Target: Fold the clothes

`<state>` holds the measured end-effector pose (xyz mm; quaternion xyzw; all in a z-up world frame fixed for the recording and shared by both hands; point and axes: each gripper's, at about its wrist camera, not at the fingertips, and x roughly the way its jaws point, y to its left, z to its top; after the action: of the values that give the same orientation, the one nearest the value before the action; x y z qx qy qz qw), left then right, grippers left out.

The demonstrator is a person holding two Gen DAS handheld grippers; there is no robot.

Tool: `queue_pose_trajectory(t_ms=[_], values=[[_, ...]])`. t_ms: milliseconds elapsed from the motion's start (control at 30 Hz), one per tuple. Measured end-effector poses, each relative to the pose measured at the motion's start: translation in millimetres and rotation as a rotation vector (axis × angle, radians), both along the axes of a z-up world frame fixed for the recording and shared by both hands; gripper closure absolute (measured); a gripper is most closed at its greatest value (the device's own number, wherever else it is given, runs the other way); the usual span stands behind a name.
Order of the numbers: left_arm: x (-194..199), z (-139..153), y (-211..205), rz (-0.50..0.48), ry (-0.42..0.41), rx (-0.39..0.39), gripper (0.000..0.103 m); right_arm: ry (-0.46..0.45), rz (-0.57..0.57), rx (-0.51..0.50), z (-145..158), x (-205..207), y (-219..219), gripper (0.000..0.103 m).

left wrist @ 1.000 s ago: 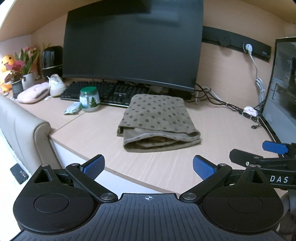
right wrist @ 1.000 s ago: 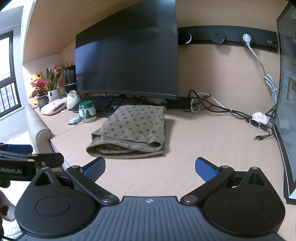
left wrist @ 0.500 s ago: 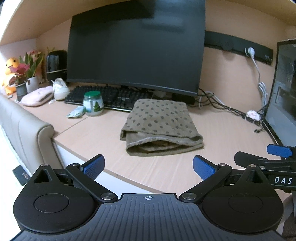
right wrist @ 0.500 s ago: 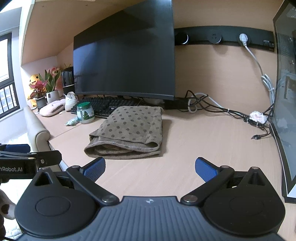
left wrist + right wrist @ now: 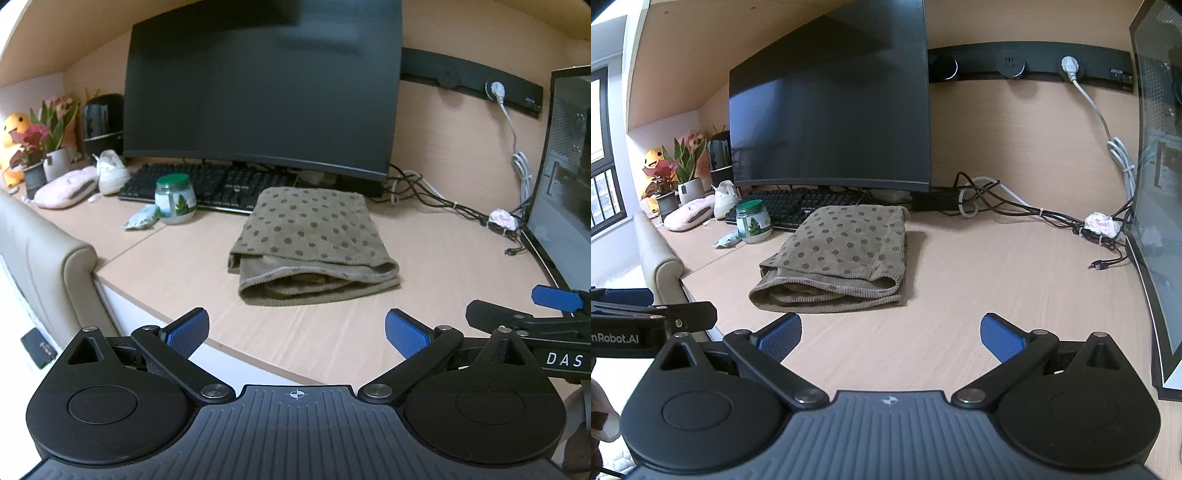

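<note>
A folded brown dotted garment lies flat on the bench just in front of the keyboard, with a green-lidded jar near its left side. The left tongs hang above the bench's near edge, apart and holding nothing, short of the garment. The right tongs are likewise apart and clear of the garment, above the bench.

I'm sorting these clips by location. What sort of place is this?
Probably a home desk or study corner: a large monitor and keyboard stand behind the folded dotted garment, with a potted plant at the desk's end.
</note>
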<state>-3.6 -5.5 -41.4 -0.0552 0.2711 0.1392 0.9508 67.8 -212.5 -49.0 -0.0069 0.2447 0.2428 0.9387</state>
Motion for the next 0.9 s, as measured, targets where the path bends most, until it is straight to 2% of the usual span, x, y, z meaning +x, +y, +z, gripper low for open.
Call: queue_pose_trajectory(t_ms=[900], values=[[-6.3, 0.0, 5.8, 0.031, 0.011, -0.026, 0.0, 0.005, 0.013, 0.004, -1.5, -2.5, 9.0, 0.0]])
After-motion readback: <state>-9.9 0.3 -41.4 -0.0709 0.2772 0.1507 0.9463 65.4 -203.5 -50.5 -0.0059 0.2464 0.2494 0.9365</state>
